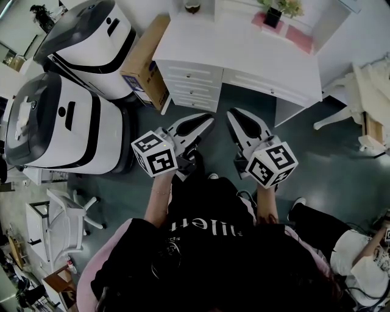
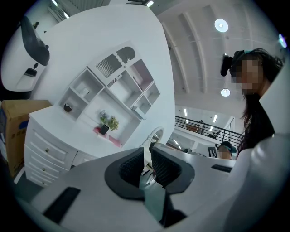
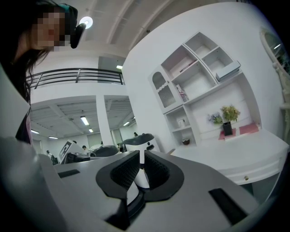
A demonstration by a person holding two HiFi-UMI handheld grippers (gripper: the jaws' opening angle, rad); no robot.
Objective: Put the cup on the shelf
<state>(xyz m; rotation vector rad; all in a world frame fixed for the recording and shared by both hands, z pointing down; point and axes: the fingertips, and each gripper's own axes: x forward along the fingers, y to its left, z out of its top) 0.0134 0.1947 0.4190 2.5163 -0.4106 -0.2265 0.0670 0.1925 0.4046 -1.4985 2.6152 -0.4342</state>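
Left gripper and right gripper pressed together, empty; approach the counter squarely, spreading one before reaching the dark cup at top.

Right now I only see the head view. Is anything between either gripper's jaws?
Observer: No. In its own view, the left gripper is shut with nothing between its jaws.
Operator: And the right one?
Observer: The right gripper is shut too, and empty.
Operator: Where's the cup, then?
Observer: What looks like a small dark cup sits in the lowest left compartment of the shelf.
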